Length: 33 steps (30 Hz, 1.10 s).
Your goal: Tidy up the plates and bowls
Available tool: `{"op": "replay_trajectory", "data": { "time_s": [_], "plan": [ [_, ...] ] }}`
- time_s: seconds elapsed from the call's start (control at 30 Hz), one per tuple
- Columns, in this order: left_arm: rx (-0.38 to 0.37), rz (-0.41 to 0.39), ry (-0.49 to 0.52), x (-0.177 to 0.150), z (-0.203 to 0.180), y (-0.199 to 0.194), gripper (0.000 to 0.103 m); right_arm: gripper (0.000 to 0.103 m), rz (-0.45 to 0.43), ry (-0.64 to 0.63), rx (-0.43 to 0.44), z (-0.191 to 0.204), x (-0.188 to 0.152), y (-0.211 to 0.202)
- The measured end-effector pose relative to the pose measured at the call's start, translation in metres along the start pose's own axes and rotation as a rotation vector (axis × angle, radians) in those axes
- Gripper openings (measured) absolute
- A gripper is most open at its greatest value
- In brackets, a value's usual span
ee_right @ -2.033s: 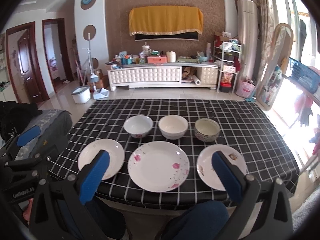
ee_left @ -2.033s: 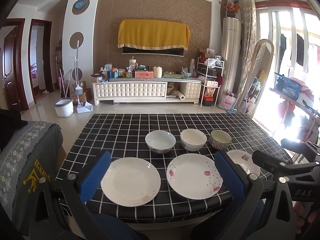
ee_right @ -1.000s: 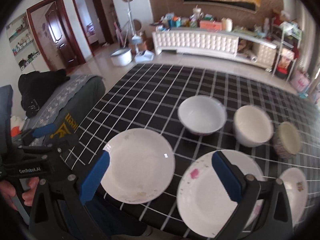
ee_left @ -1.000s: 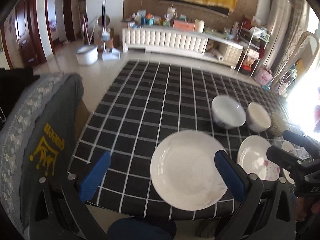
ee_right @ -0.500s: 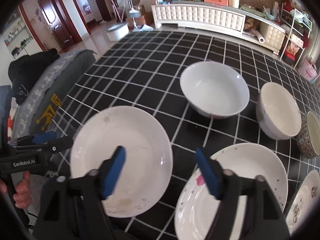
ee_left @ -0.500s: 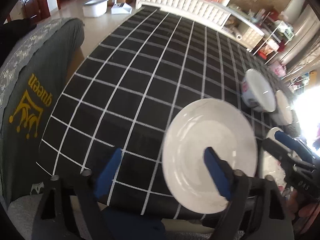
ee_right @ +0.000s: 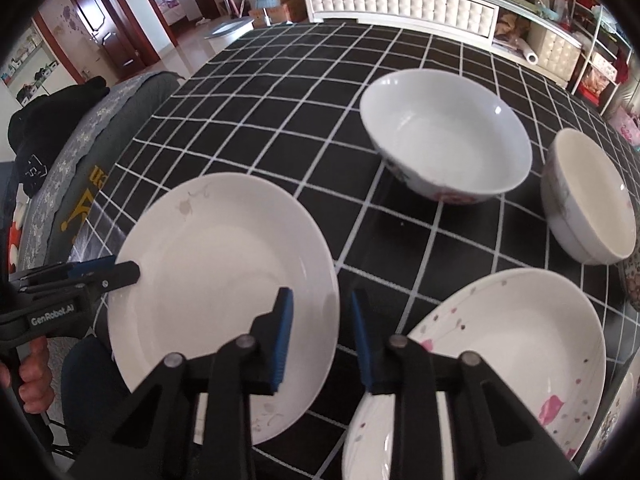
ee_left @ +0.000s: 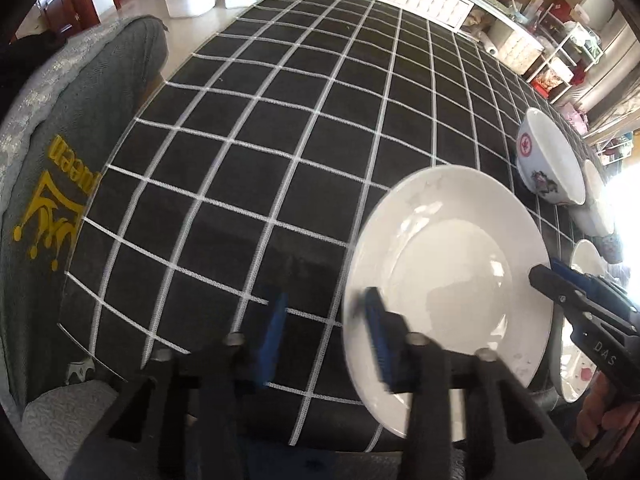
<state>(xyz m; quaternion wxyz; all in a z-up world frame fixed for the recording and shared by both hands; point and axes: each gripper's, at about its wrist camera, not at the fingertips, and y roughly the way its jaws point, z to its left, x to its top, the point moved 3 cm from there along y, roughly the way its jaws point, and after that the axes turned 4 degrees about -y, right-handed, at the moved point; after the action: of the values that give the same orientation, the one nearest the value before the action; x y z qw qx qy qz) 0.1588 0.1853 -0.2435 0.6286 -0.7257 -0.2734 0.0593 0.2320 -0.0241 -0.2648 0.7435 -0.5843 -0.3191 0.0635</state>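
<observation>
The left gripper [ee_left: 322, 332], with blue-padded fingers, is pointing steeply down at the left rim of the plain white round ceramic plate [ee_right: 224, 276]. Its jaws are closing, one pad outside the rim over the cloth and one over the plate's face. The pads are not yet pressing on the rim.

That plate is sitting at the near left corner of the black tablecloth with a white grid [ee_left: 280, 128], its near edge reaching the table's edge.

The right gripper [ee_right: 322, 332] is straddling the plate's right rim in the same way, jaws closing with the rim between them and a gap remaining on both sides.

To the right, just beside the plain plate, a white round plate with pink flower prints [ee_right: 516, 348] is lying. Behind them a wide white ceramic bowl [ee_right: 444, 136] and a smaller cream-white bowl [ee_right: 588, 200] are standing apart from each other.

Risks, as judged:
- The glazed rim is thin and smooth; a pinch landing shallow on it could slip on lifting.
- Uneven closure of the two grippers could tilt or push the plate off the near edge.
- The right gripper's outer finger is working close to the flowered plate and could knock it.
</observation>
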Motion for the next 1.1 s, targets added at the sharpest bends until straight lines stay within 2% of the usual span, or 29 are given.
{"op": "replay_trajectory", "data": {
  "time_s": [0.13,0.2,0.43,1.1],
  "plan": [
    [-0.006,0.001,0.0,0.0,-0.004,0.002,0.027,0.017,0.012,0.018,0.005,-0.002,-0.003,0.002],
    [-0.008,0.003,0.001,0.0,-0.004,0.002,0.027,0.016,0.018,0.033,0.002,-0.004,-0.005,0.002],
    [-0.055,0.016,0.02,-0.002,-0.012,0.006,0.013,0.012,0.012,0.065,-0.022,-0.003,-0.011,-0.005],
    [-0.041,0.011,0.004,0.006,-0.01,0.009,0.012,0.012,0.013,0.13,-0.009,0.0,0.001,0.002]
  ]
}}
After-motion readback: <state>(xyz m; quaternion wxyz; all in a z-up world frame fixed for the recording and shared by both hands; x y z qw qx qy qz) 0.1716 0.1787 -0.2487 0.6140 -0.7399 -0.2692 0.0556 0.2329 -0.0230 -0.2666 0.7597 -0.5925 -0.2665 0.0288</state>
